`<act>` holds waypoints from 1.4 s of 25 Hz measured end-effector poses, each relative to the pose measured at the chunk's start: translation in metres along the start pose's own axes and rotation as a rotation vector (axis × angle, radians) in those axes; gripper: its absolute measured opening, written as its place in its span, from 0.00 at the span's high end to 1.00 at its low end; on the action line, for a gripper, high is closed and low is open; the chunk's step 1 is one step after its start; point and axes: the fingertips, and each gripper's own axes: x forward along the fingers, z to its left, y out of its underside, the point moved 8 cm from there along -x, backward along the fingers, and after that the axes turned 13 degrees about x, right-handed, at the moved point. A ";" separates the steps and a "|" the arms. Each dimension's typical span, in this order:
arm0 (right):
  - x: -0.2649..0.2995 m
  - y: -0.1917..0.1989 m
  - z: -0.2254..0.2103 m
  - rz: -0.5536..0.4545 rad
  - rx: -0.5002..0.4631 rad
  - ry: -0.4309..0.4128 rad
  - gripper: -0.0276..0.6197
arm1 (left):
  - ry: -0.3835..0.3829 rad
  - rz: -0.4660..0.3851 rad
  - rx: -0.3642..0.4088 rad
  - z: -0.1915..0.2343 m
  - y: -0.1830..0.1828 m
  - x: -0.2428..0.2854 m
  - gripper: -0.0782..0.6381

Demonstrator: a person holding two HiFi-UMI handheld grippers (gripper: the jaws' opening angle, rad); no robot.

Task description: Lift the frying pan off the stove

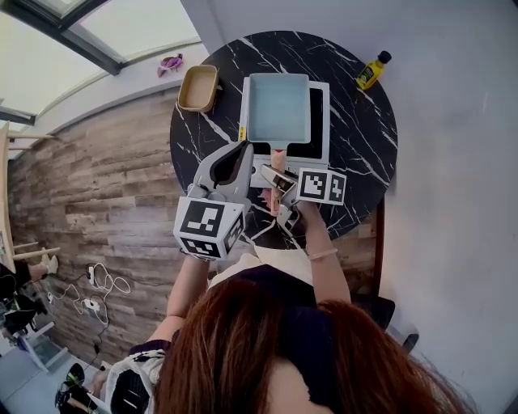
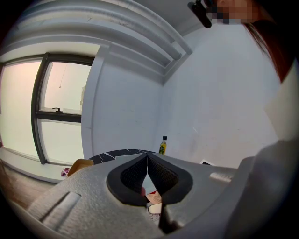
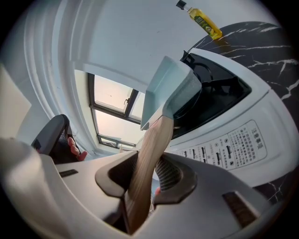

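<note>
Right gripper (image 3: 148, 172) clamps the wooden handle (image 3: 152, 140) of the pale blue frying pan (image 1: 278, 107), which sits on the white stove (image 1: 319, 121), upper centre of the head view. Left gripper (image 2: 147, 163) hovers just beside it, its 2 jaws closed on nothing.

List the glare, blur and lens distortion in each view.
Head view: fisheye bends the round table, and the skylight is washed out. Left gripper view: the window is overexposed and the corners are vignetted black. Right gripper view: the pan handle is soft near the lens, while the stove panel stays sharp.
</note>
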 end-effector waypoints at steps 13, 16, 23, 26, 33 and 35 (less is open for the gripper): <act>-0.007 0.010 0.004 -0.016 0.035 -0.015 0.78 | -0.012 -0.014 0.006 -0.003 -0.002 -0.017 0.87; -0.010 0.014 0.005 -0.020 0.027 -0.013 0.77 | -0.014 -0.018 0.008 -0.005 -0.003 -0.022 0.87; -0.020 0.024 0.019 -0.033 -0.005 -0.039 0.77 | -0.007 -0.032 0.020 -0.012 -0.005 -0.035 0.87; -0.025 0.028 0.025 -0.044 -0.022 -0.046 0.77 | -0.005 -0.045 0.024 -0.015 -0.007 -0.041 0.87; -0.037 0.042 0.037 -0.063 -0.040 -0.060 0.77 | -0.008 -0.067 0.029 -0.020 -0.009 -0.062 0.87; -0.040 0.046 0.039 -0.069 -0.049 -0.059 0.77 | -0.008 -0.073 0.031 -0.023 -0.009 -0.067 0.87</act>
